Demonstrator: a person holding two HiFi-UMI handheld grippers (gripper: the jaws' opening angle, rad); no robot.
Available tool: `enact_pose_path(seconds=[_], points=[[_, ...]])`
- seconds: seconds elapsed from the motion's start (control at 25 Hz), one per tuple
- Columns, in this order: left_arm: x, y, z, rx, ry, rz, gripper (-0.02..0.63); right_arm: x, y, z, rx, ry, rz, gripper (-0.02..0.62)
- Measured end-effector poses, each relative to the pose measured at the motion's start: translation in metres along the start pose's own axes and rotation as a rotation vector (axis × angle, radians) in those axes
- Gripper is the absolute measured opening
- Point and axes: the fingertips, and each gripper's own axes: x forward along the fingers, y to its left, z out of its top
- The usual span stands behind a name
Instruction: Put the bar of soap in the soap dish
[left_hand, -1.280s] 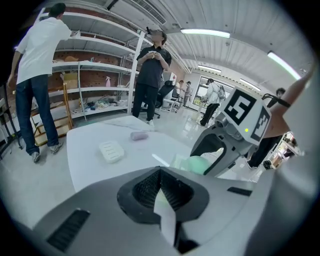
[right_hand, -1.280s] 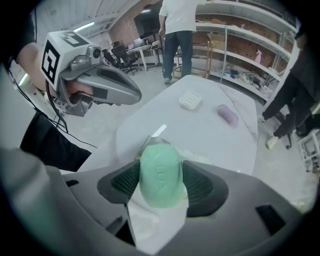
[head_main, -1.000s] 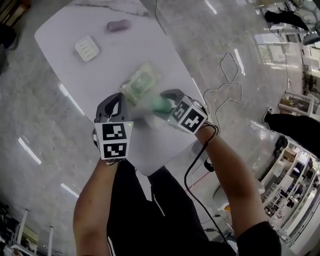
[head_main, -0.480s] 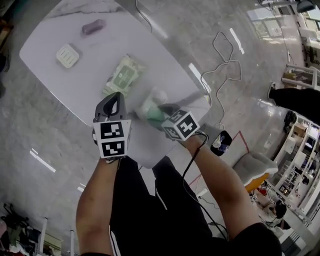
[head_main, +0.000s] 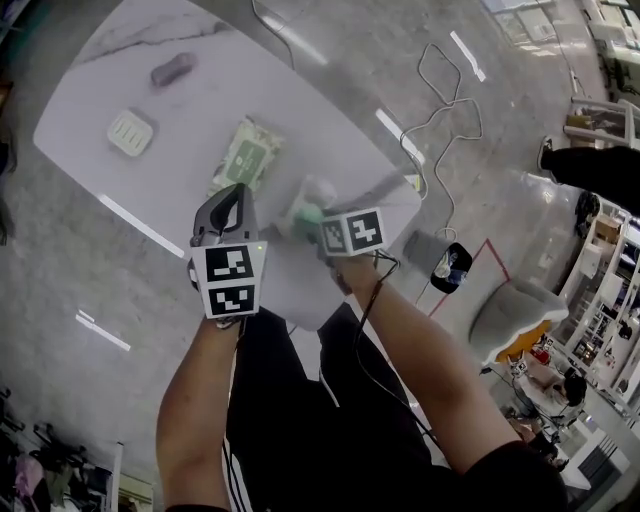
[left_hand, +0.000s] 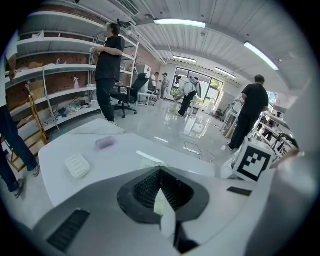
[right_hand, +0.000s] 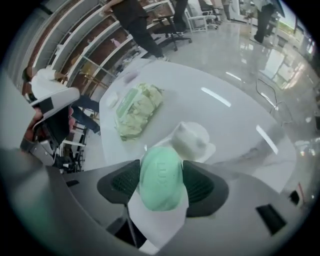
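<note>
Right tongs (right_hand: 161, 171) clamped on green bar of soap (right_hand: 160, 186), soap mostly hidden in head view, left tongs (left_hand: 160, 180) pressed together, pale scrap (left_hand: 164, 212) there hard to identify, blurred white lump (right_hand: 191, 141) on desk (right_hand: 235, 112), wipes pack (right_hand: 136, 111), soap dish (head_main: 131, 132) far left.

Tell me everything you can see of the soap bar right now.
The soap is a mint-green oval bar, smooth and matte, with a faint stamped mark on its broad face. The right gripper is shut on its two long edges, with the broad face towards that gripper's camera. It is held over the table, not in the dish.
</note>
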Motion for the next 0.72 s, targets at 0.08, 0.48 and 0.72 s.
enact_pose_path(seconds=[0.08,0.48,0.72], points=[[0.001,0.003,-0.001,-0.007,0.005,-0.003,0.008,0.003,-0.003,0.001,0.065,-0.006,-0.004,0.282],[0.001,0.013,0.000,-0.011,0.012,-0.008,0.008,0.001,-0.007,0.000,0.364,-0.077,0.029,0.273],[-0.003,0.013,0.006,-0.004,-0.003,-0.002,0.008,-0.006,-0.009,0.002,0.412,-0.118,0.023,0.238]])
